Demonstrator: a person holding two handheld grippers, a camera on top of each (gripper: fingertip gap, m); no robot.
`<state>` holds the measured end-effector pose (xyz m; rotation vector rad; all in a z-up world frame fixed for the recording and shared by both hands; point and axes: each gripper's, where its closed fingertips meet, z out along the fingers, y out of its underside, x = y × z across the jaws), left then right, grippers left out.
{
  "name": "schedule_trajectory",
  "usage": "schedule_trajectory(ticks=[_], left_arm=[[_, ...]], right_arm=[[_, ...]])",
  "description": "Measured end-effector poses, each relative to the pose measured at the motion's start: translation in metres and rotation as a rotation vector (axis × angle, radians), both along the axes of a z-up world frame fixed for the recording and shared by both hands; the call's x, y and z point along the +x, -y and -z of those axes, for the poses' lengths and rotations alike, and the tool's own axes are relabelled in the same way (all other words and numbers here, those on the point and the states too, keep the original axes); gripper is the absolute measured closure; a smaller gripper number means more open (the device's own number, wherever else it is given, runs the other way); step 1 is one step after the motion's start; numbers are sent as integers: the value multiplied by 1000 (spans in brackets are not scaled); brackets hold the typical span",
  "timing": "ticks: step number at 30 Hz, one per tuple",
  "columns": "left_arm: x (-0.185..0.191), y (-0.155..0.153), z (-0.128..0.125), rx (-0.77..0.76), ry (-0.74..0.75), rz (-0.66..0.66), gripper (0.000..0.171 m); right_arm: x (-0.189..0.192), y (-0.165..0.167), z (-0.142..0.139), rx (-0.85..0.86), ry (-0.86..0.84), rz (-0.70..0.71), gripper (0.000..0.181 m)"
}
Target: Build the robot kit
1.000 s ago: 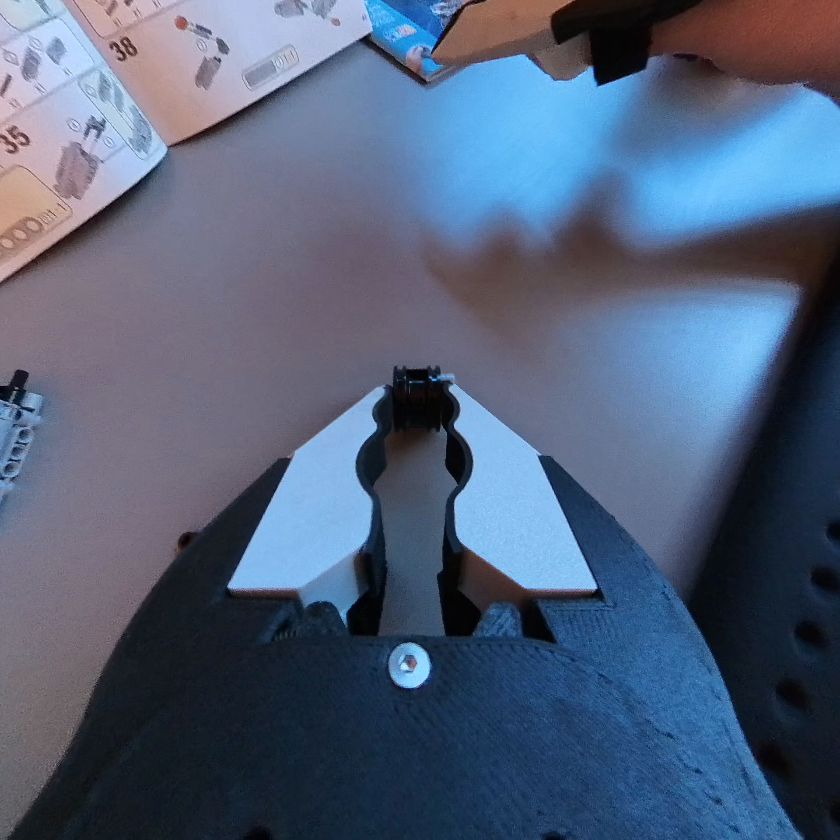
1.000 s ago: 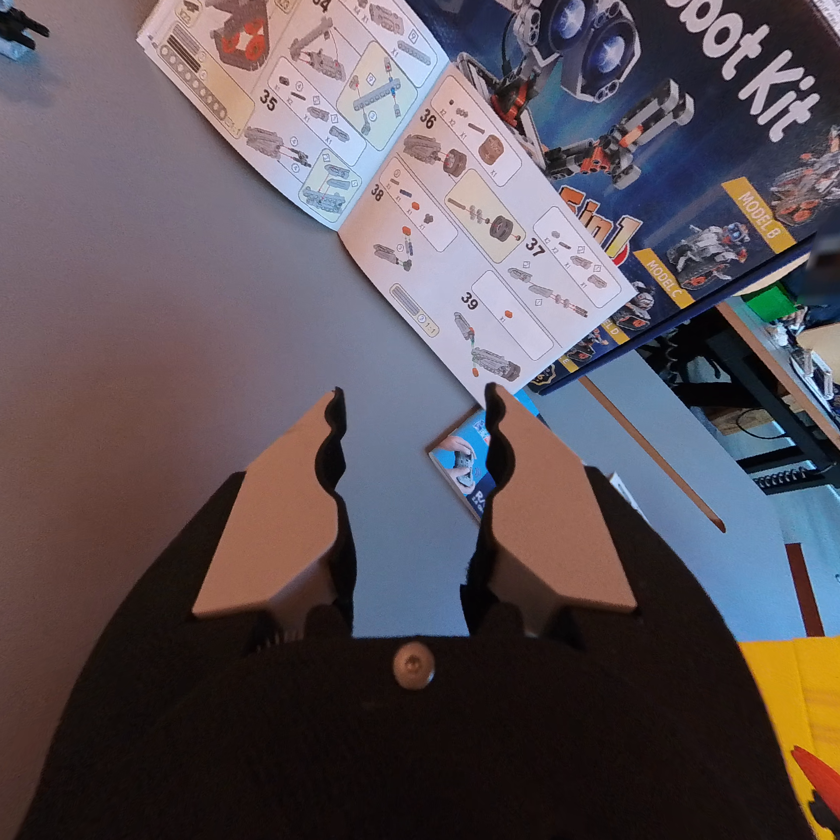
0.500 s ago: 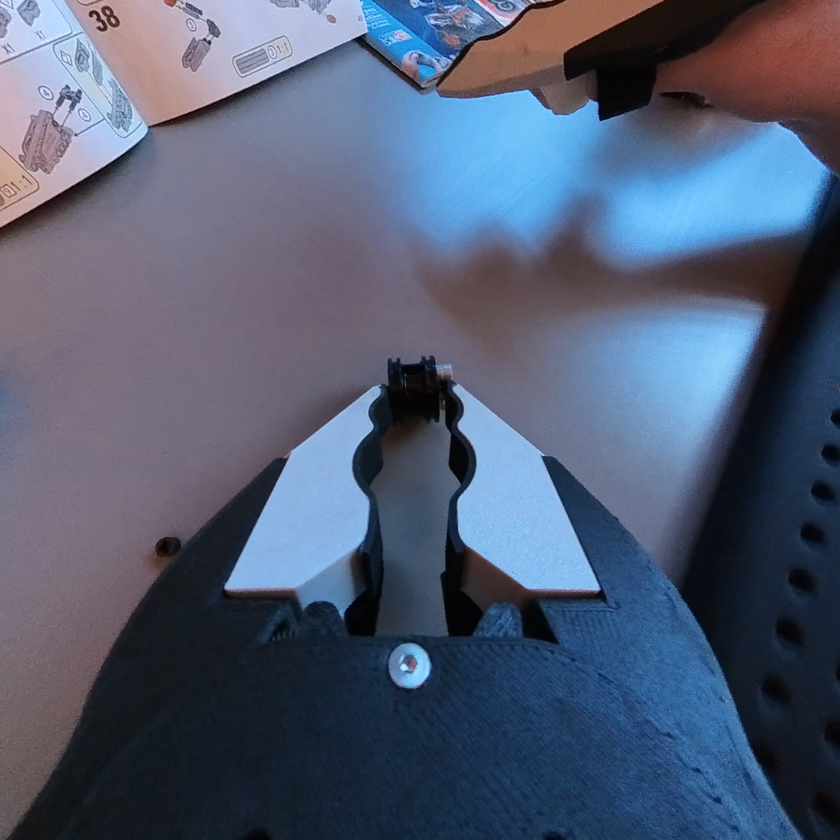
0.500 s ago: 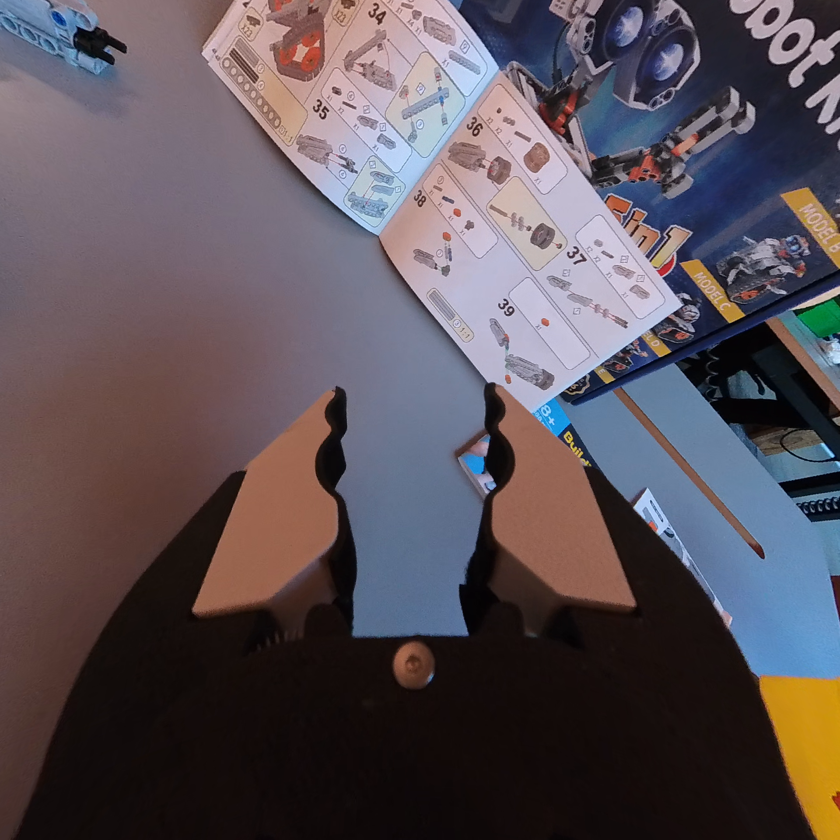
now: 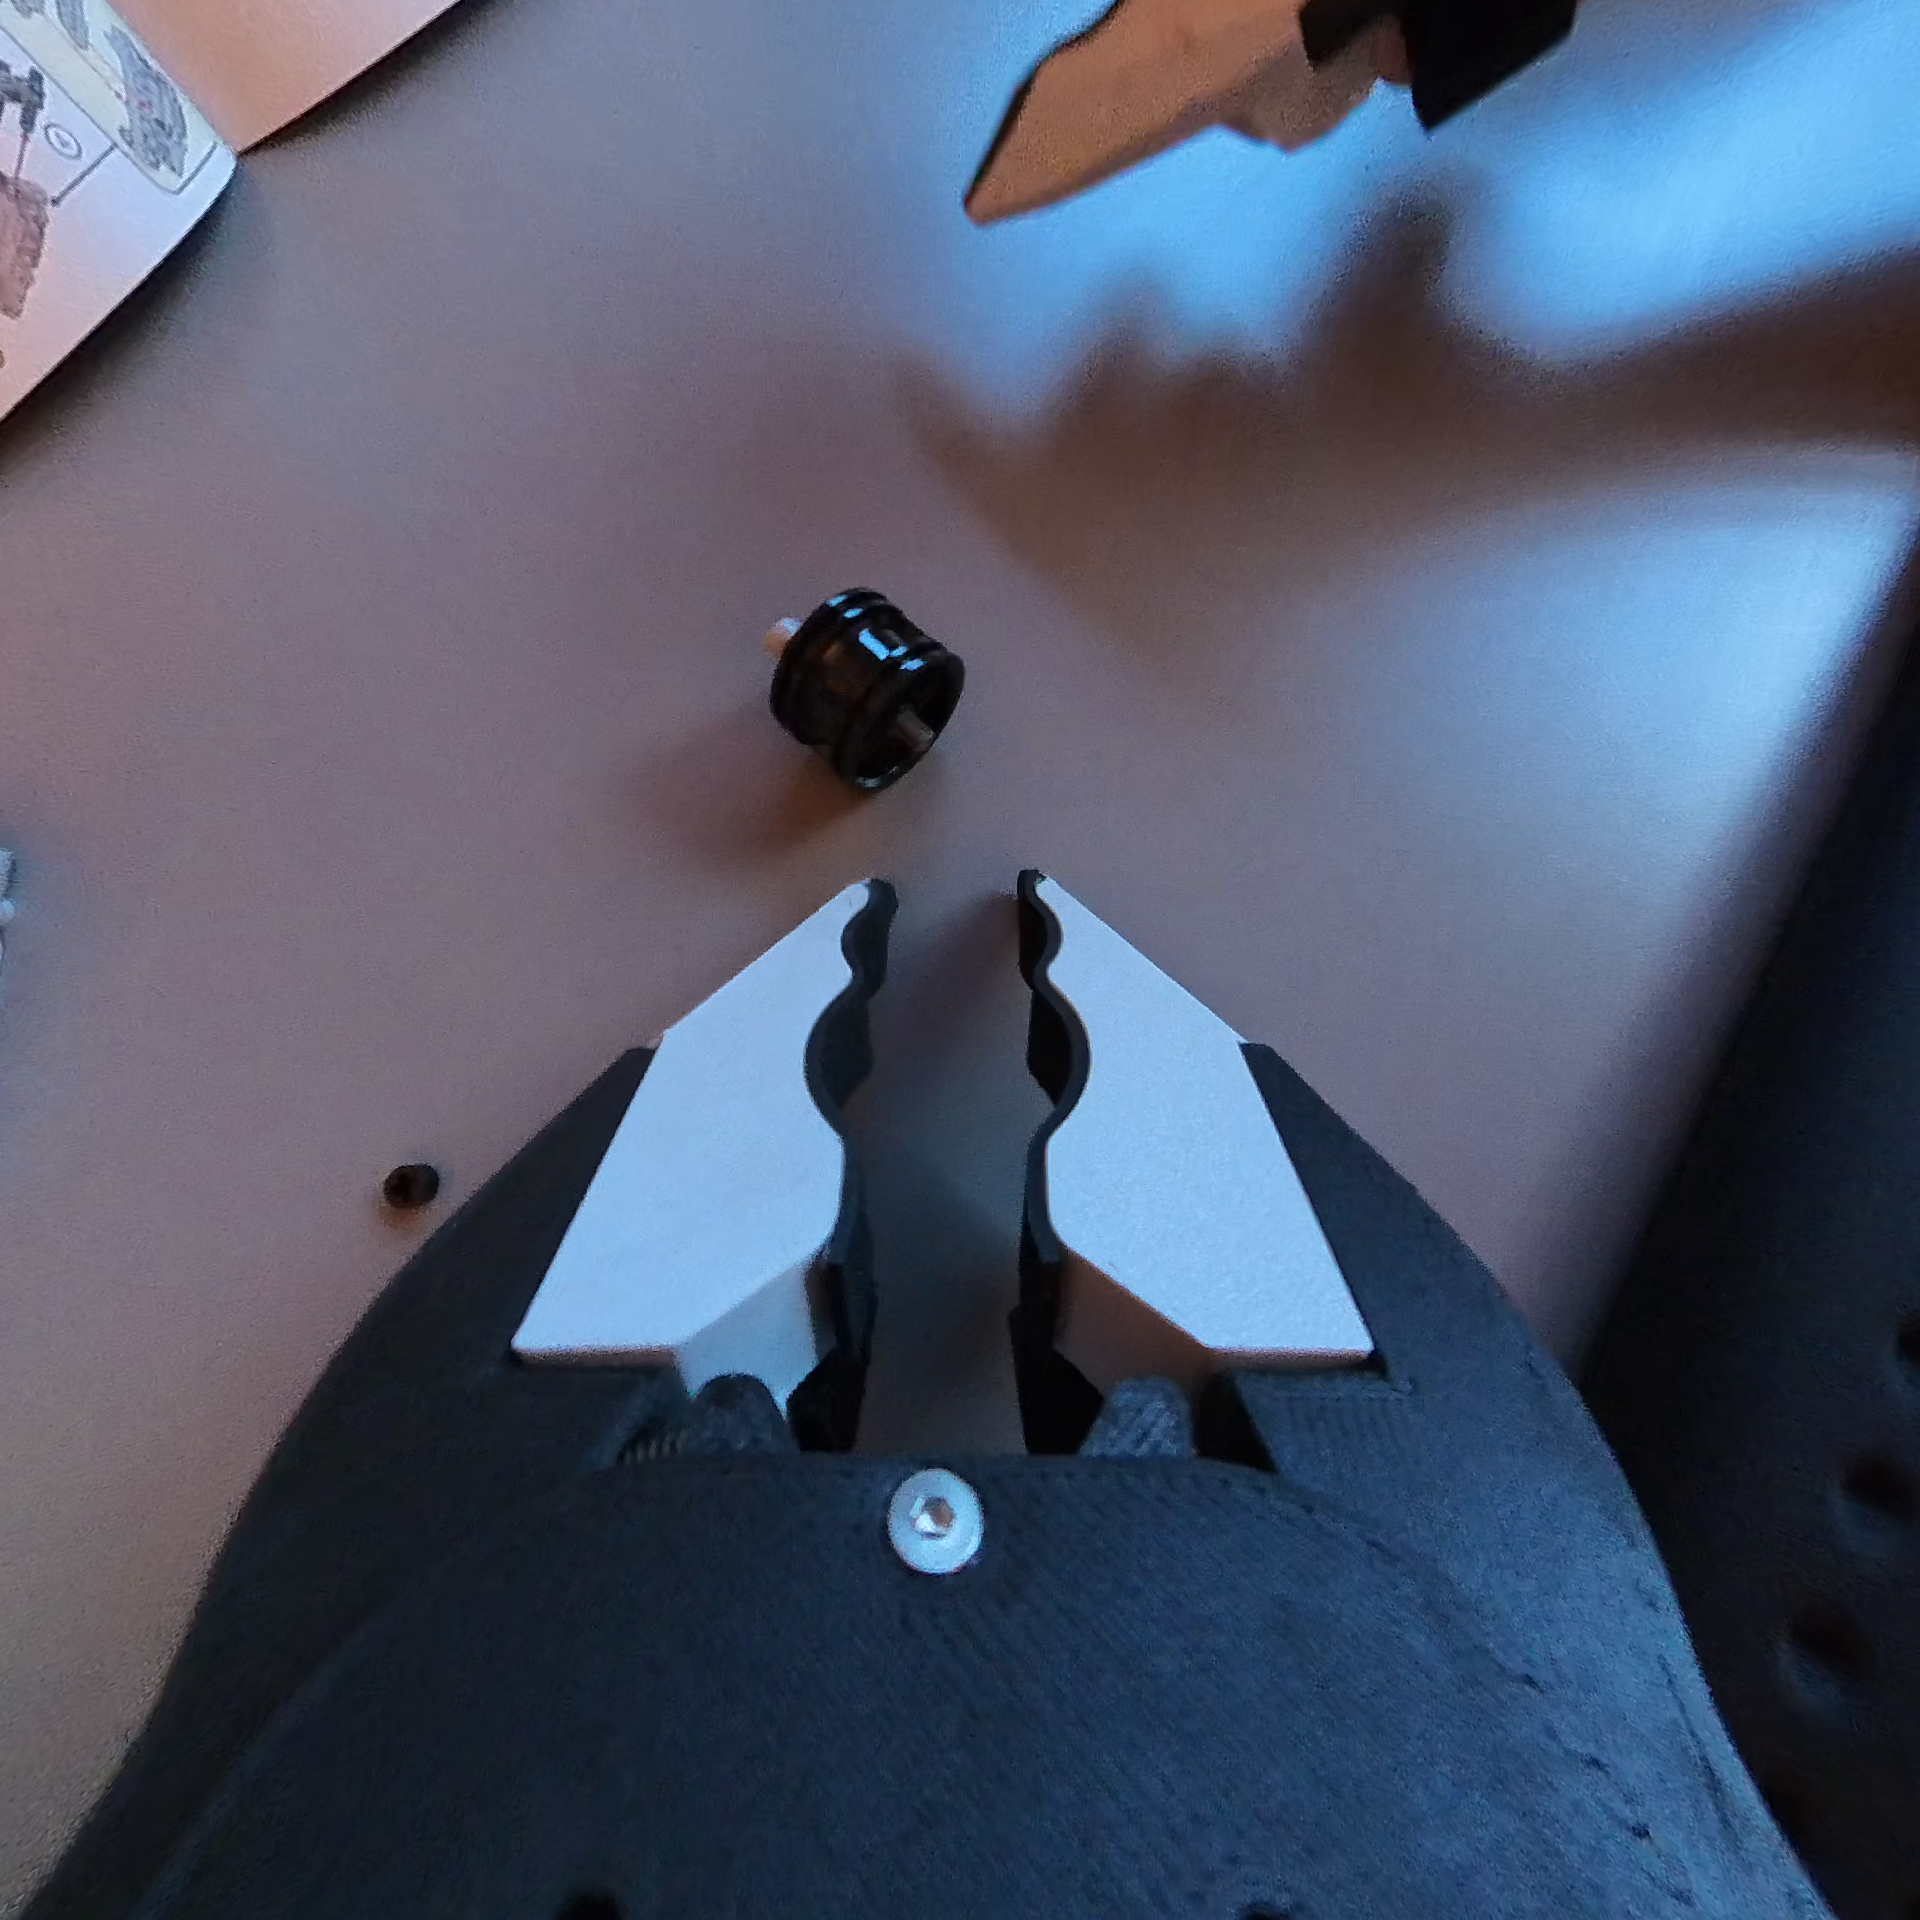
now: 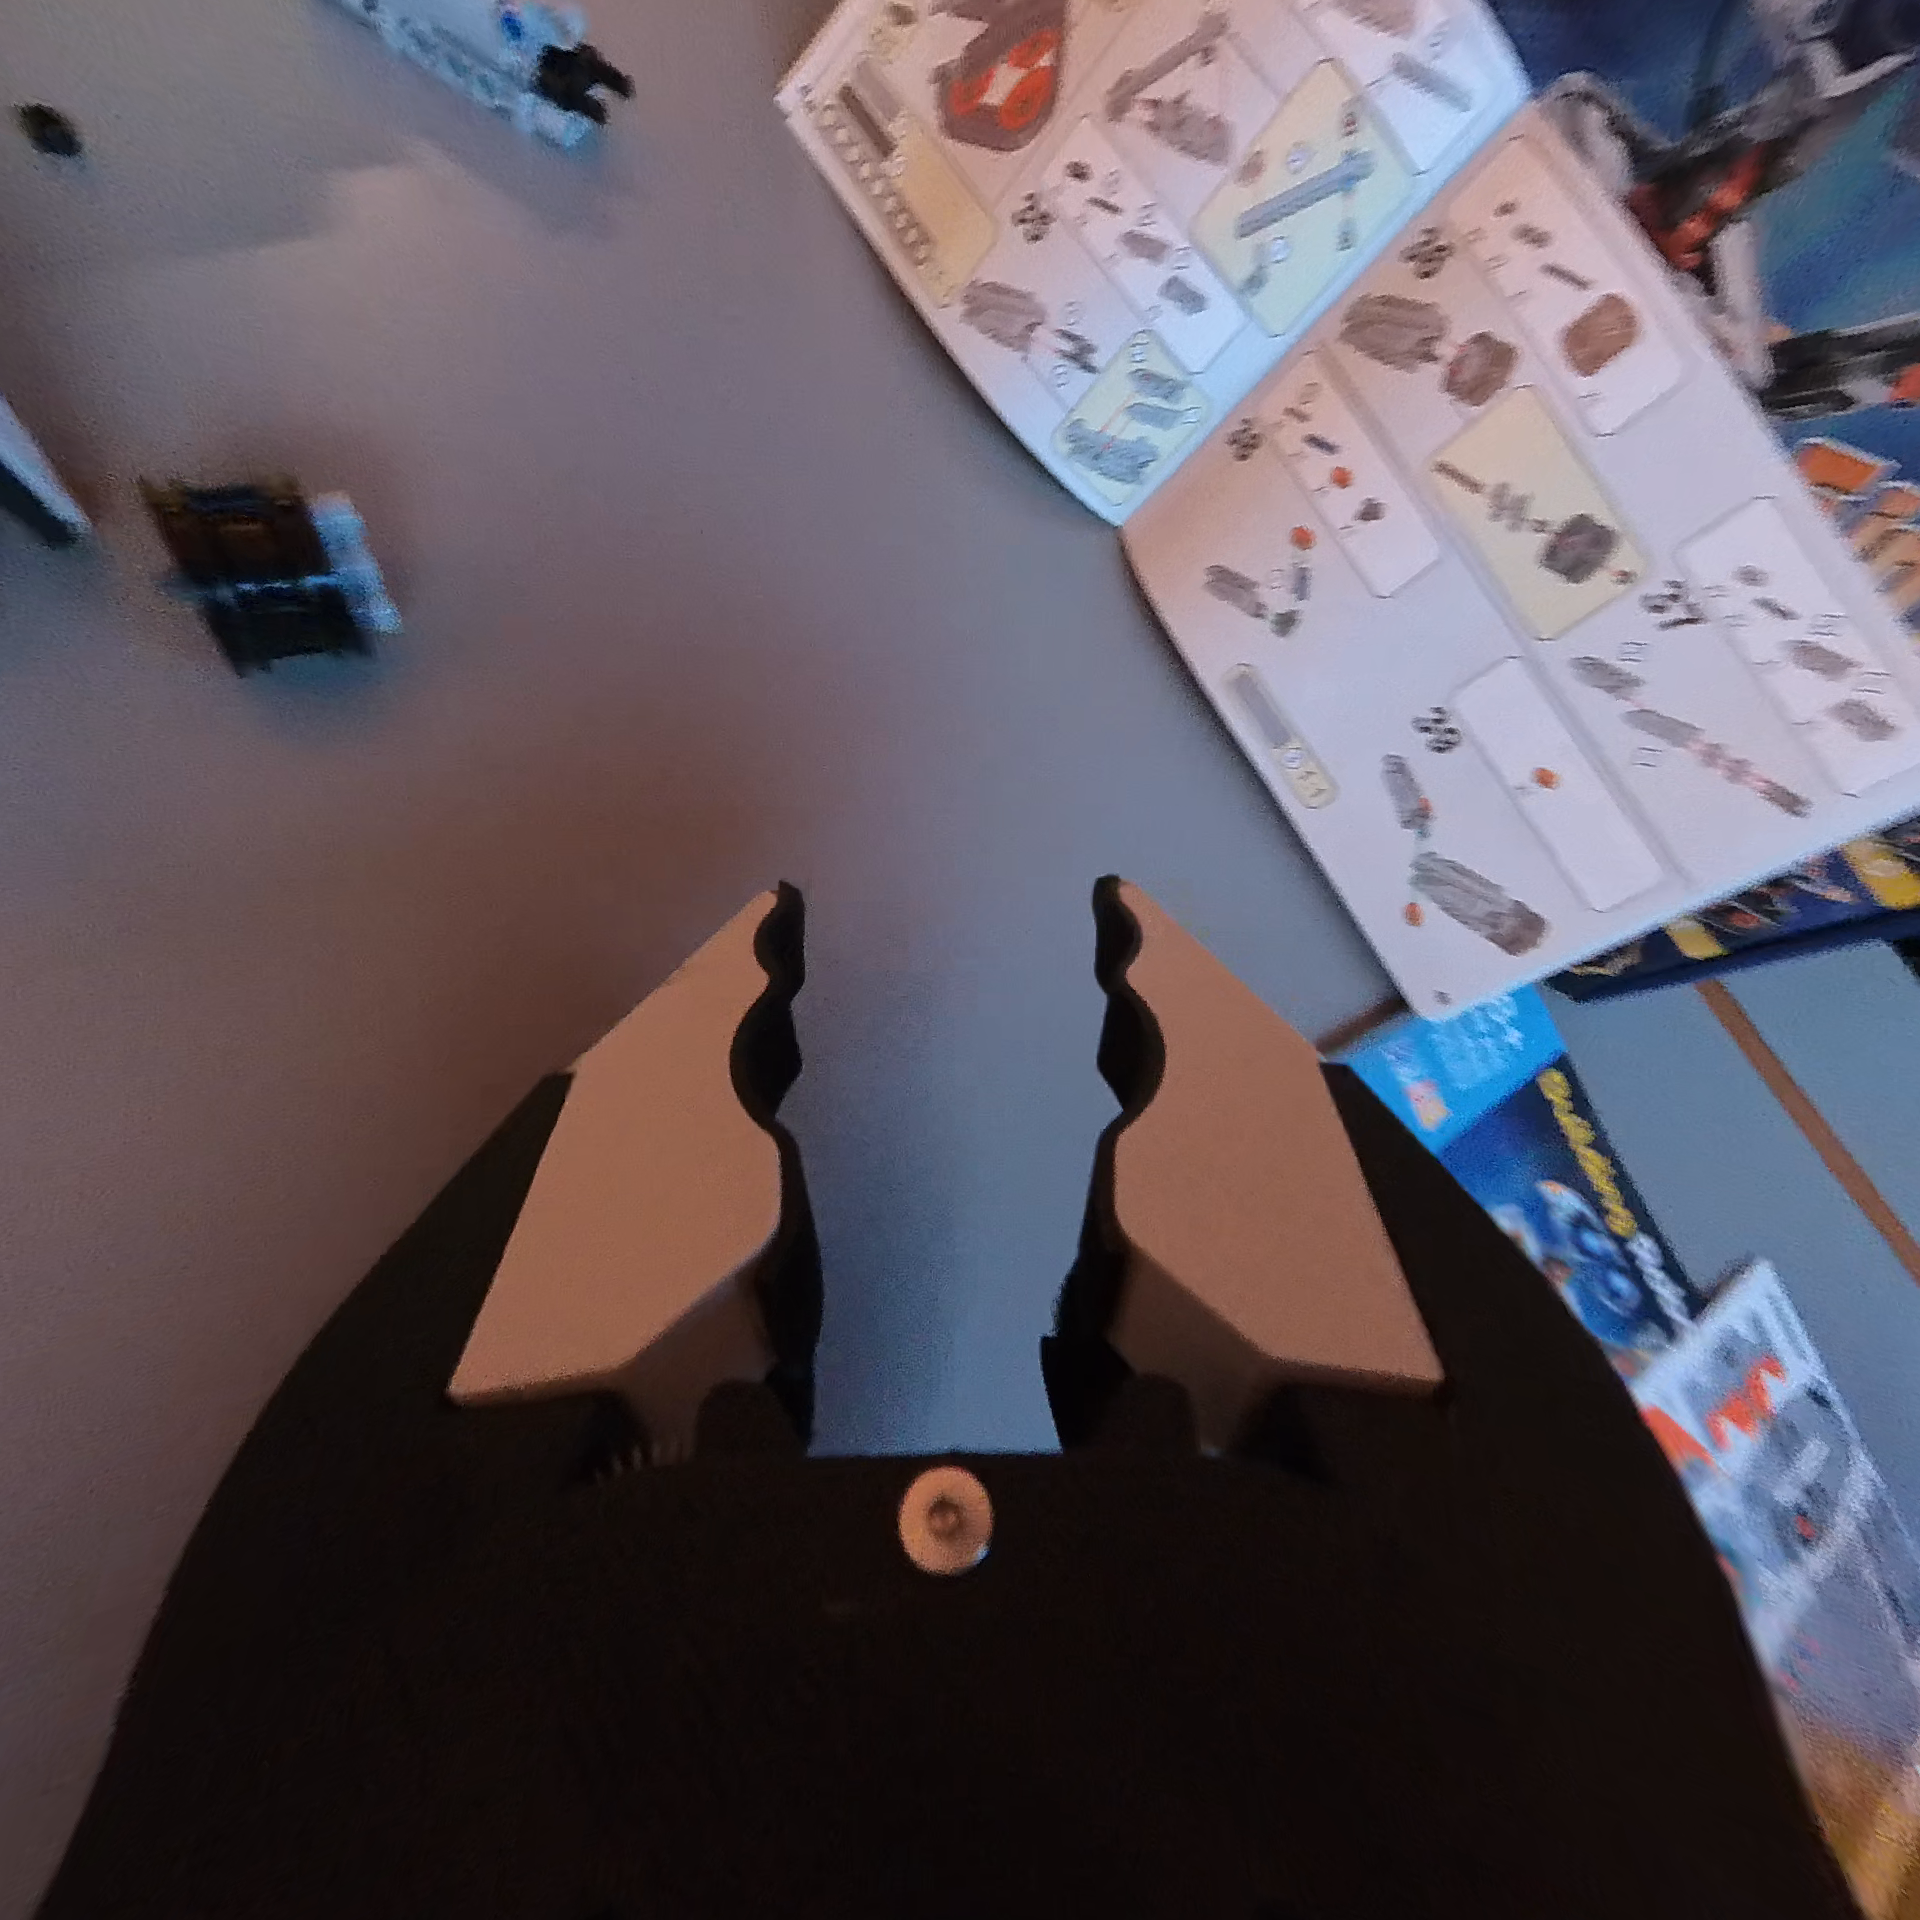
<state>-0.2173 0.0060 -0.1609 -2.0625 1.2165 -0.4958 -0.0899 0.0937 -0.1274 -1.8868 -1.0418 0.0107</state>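
A small black wheel hub (image 5: 868,689) with a pale pin through it lies on the grey table, just ahead and a little left of my left gripper (image 5: 956,883). The left gripper is open and empty. The other gripper's finger (image 5: 1132,114) shows at the top of the left wrist view. My right gripper (image 6: 948,885) is open and empty above bare table. In the blurred right wrist view the same left gripper's finger and the hub with its pale pin (image 6: 270,571) show at far left.
An open instruction booklet (image 6: 1403,447) lies ahead right, its corner also in the left wrist view (image 5: 94,197). A dark blue kit box (image 6: 1766,156) and smaller leaflets (image 6: 1538,1174) lie right. A white-grey assembly (image 6: 499,73) and small black pins (image 5: 410,1184) lie on the table. My right tips are about 25 centimetres from the white-grey assembly (image 6: 499,73), my left tips only 15 centimetres.
My left gripper opened and let go of the black wheel hub, which now lies on the table ahead of it. The right gripper swung left over the table.
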Motion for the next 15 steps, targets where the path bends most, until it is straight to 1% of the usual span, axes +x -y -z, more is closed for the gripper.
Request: schedule_trajectory(ticks=[3, 5, 7, 9, 11, 13, 15], left_arm=[[-4, -2, -1, -37, 25, -31, 147], [-5, -5, -2, -60, 49, -64, 141], [-1, -7, -6, -87, 99, -90, 138], [7, -6, -9, -117, 150, -99, 136], [13, -6, -10, -120, 156, -103, 135], [16, -9, -10, -94, 132, -114, 132], [21, -11, -13, -85, 145, -128, 132]], right_arm=[[-26, 17, 7, -108, -113, -119, 128], [-44, 31, 6, -179, -211, -205, 132], [-55, 40, 7, -235, -258, -268, 137], [-65, 49, 10, -275, -273, -345, 146], [-71, 54, 15, -293, -259, -393, 151], [-72, 56, 20, -300, -225, -407, 154], [-74, 58, 21, -297, -212, -422, 154]])
